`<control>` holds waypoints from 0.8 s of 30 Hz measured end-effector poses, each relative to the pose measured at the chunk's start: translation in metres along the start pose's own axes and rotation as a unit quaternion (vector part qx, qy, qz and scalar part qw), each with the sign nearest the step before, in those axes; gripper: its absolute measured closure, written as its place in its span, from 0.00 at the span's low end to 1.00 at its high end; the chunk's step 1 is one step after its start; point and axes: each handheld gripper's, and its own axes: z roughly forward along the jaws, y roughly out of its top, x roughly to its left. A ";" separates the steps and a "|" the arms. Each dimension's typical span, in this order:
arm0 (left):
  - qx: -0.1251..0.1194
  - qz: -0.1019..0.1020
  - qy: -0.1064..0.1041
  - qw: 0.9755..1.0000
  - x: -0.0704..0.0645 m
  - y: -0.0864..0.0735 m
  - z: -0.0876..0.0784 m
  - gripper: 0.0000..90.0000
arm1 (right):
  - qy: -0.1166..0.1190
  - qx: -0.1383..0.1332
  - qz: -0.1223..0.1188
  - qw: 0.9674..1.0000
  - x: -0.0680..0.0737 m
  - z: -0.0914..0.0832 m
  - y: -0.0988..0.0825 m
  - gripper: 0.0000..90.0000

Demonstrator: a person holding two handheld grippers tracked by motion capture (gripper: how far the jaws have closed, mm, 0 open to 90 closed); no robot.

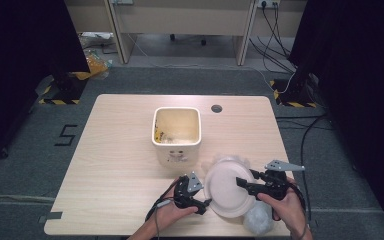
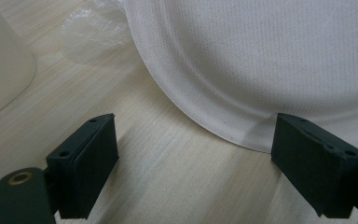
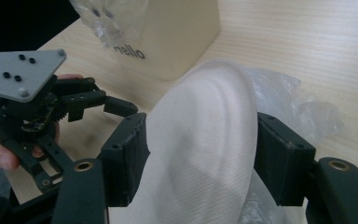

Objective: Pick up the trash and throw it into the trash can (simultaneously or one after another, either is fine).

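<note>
A white paper plate point(image 1: 227, 187) sits tilted near the table's front edge, just in front of a cream bin point(image 1: 176, 131). My right gripper point(image 1: 247, 185) is shut on the plate's right rim. In the right gripper view the plate point(image 3: 205, 140) bows between the two jaws. My left gripper point(image 1: 200, 202) is at the plate's left rim, open. In the left gripper view the plate's edge point(image 2: 270, 60) lies just ahead of the spread jaws and touches the right one; bare wood is between them. The left gripper point(image 3: 42, 112) also shows in the right gripper view, held by a hand.
The bin point(image 3: 177, 37) reads "Hello" on its front and has scraps inside. Clear plastic film point(image 3: 298, 102) lies under and behind the plate, and a crumpled plastic wad point(image 1: 257, 220) lies at the front edge. A cable hole point(image 1: 216, 108) is at the back of the table point(image 1: 115, 150).
</note>
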 end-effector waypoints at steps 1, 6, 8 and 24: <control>0.000 0.000 0.000 1.000 0.000 0.000 0.000 0.15 | 0.002 -0.001 -0.002 1.000 0.002 0.000 0.001 0.45; 0.000 0.000 0.000 1.000 0.000 0.000 0.000 0.15 | 0.009 -0.013 -0.021 1.000 0.014 -0.003 0.009 0.44; 0.000 0.000 0.000 1.000 0.000 0.000 0.000 0.15 | 0.006 -0.016 -0.027 1.000 0.015 -0.004 0.012 0.44; 0.001 0.000 0.000 1.000 0.000 0.000 0.000 0.15 | 0.034 0.015 -0.008 0.999 0.019 0.014 0.008 0.71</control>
